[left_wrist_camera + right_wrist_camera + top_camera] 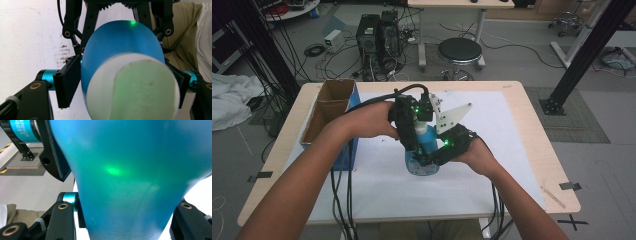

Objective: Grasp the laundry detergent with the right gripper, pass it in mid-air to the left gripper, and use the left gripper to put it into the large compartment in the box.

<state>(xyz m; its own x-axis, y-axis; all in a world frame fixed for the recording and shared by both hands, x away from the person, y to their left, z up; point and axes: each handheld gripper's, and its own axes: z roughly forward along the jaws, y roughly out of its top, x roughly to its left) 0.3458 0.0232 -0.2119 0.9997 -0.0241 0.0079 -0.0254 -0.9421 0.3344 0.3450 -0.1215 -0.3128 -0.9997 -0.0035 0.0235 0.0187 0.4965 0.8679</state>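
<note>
Forearms of mine come in over the near edge of the worktop [512, 150], and mid-worktop the right hand-held gripper [432, 159] clamps the lower body of an upright blue bottle [424, 150], whose contents I cannot make out. My left hand-held gripper [411, 131] sits at the bottle's white cap [135, 90], jaws narrowed to either side of it; I cannot tell whether they press it. Along the left edge stands an open cardboard box [329, 107], its inside hidden from me, well apart from the bottle.
</note>
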